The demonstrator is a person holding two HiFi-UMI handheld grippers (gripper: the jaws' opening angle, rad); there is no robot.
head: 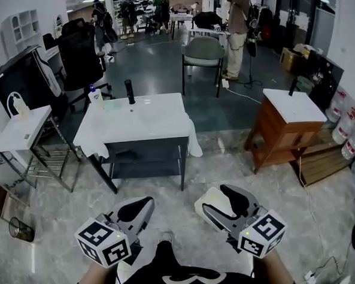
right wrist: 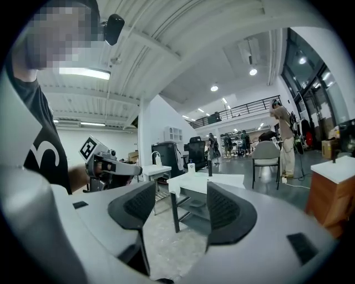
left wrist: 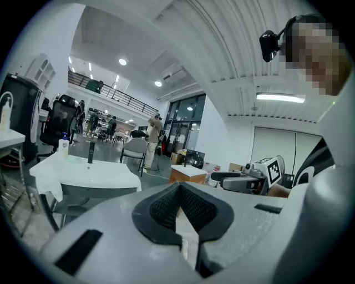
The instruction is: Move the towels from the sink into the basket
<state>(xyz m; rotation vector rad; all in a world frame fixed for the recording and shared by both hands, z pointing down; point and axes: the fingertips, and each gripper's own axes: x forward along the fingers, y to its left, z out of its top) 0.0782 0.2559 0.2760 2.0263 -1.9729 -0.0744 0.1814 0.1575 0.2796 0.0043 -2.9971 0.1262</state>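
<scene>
Head view | left tool — jaws together, empty; right tool — jaws apart, empty

Ceiling lamps lit the hall evenly, cool and fairly bright. The white worktop came close to glare, and shadows on the floor were soft. Both gripper views bulged inside dark round edges, and the right tongs looked soft near the lens.
</scene>
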